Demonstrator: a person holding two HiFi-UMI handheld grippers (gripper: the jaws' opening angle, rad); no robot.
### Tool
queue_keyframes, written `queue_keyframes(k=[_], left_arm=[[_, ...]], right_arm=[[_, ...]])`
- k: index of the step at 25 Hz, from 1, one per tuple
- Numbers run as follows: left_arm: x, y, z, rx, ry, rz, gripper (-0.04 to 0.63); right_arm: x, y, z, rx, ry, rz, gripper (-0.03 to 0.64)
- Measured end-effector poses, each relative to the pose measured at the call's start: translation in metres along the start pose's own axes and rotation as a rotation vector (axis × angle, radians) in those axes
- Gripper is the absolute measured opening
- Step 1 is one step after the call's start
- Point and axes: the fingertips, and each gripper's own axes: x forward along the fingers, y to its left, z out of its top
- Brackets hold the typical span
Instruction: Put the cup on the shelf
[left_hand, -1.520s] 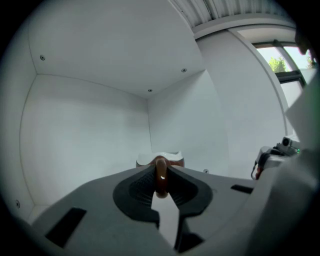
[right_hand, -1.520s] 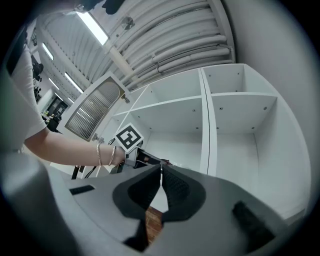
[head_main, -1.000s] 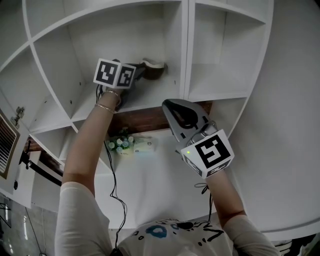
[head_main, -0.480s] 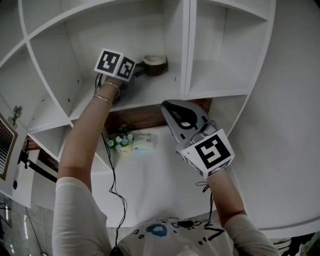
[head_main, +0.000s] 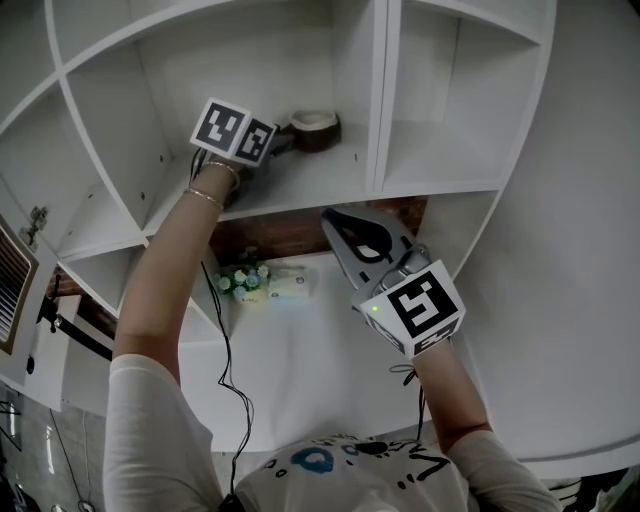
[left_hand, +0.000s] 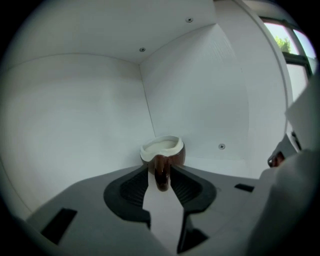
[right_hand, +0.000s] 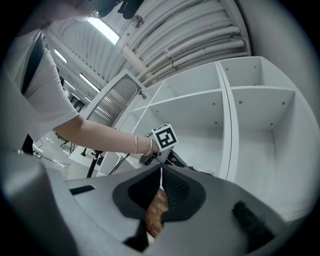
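Note:
A brown cup (head_main: 316, 130) with a white inside stands upright on the white shelf board (head_main: 300, 185), in the back corner of the compartment. My left gripper (head_main: 284, 141) reaches into that compartment. In the left gripper view the cup (left_hand: 163, 150) is just ahead of the left gripper (left_hand: 161, 173). Its dark handle (left_hand: 161, 177) hangs between the jaws, which have just been opening and stand apart from it. My right gripper (head_main: 330, 213) hovers below the shelf with its tips together and nothing held; they also meet in the right gripper view (right_hand: 160, 171).
A white upright divider (head_main: 379, 90) closes the compartment on the right, with another bay (head_main: 450, 110) beyond it. A brown wooden strip (head_main: 290, 238) runs under the shelf. Small flowers and a box (head_main: 248, 284) sit lower down. A black cable (head_main: 230, 370) hangs by the left arm.
The left gripper and cup have shifted slightly right along the shelf. The cup now stands level on the board. The right gripper has stayed in place.

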Motion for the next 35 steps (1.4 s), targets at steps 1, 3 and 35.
queue_keyframes(k=[1,3,35], left_arm=[[-0.008,-0.001,0.001,0.016,-0.02,0.01,0.129],[-0.029,-0.007,0.004,0.016,-0.092,0.004,0.129],[-0.153,-0.248,-0.173,-0.048,-0.39,-0.217,0.015]], right_arm=[[-0.001,0.001,-0.001,0.002,0.005,0.004,0.028],[-0.004,0.004,-0.005,0.011,0.012,0.019,0.028],[-0.073,0.116,-0.077,0.306,0.053,0.189,0.028]])
